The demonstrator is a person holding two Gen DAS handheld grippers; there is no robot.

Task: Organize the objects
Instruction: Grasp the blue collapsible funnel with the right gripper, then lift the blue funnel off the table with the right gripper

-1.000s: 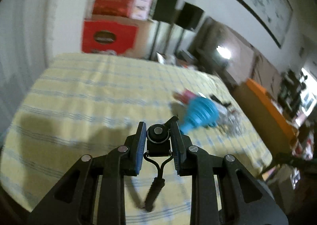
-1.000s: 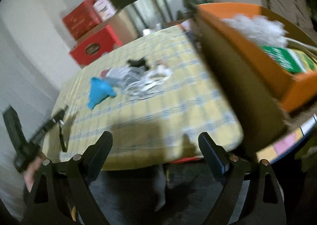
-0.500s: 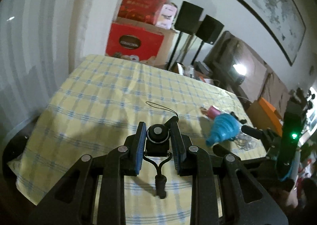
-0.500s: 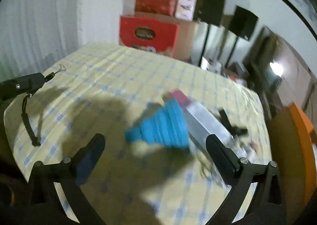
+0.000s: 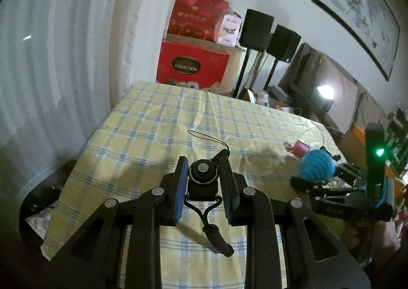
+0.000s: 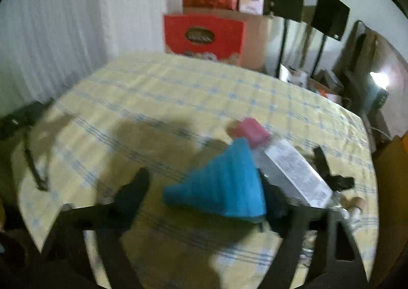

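Checked tablecloth (image 5: 158,120) fills mid-frame. Left gripper (image 5: 204,182) clenched on black strap gadget (image 5: 203,174), carrying it. Right gripper (image 6: 204,194) closing round blue funnel (image 6: 224,184), lower centre, pads not yet pressing, prob. to lift.

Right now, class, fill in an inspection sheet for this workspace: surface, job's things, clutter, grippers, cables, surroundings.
Surface: table under yellow-and-blue checked tablecloth.
Job's things: blue ribbed funnel, pink spool, silver box, small black device with wrist strap.
Clutter: black clip beside the box.
Grippers: left gripper shut on the black device; right gripper closing, funnel between its jaws.
Cables: thin black cord on the cloth.
Surroundings: red boxes, speakers, framed picture.
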